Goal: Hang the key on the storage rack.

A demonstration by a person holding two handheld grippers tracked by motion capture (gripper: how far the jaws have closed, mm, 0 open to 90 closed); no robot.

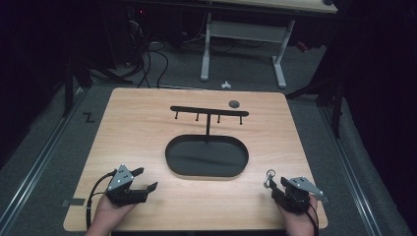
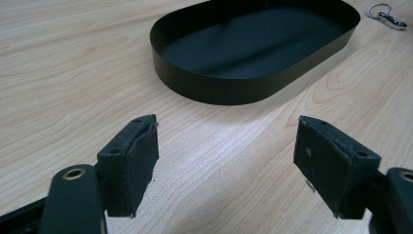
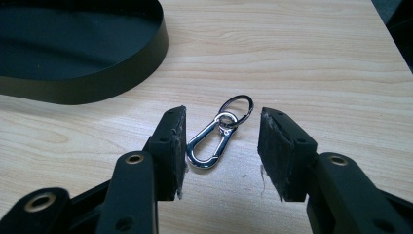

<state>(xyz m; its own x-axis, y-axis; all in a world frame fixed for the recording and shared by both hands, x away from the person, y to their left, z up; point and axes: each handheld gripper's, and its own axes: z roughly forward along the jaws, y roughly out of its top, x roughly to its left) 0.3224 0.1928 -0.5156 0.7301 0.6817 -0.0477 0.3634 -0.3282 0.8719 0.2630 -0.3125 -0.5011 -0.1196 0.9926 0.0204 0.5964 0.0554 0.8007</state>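
A silver carabiner clip with a key ring (image 3: 214, 140) lies flat on the wooden table (image 1: 137, 123), also visible at the front right (image 1: 269, 178) and far off in the left gripper view (image 2: 387, 14). My right gripper (image 3: 221, 156) is open, its jaws straddling the clip without touching it. At the front left my left gripper (image 1: 145, 179) is open and empty, facing the black oval tray (image 2: 253, 44). The tray (image 1: 206, 156) sits mid-table, and behind it stands a black T-shaped hook rack (image 1: 209, 114).
A small dark round disc (image 1: 234, 103) lies near the table's far edge, right of the rack. Beyond the table are a white desk frame (image 1: 243, 34) and cables on the floor. Bare wood surrounds both grippers.
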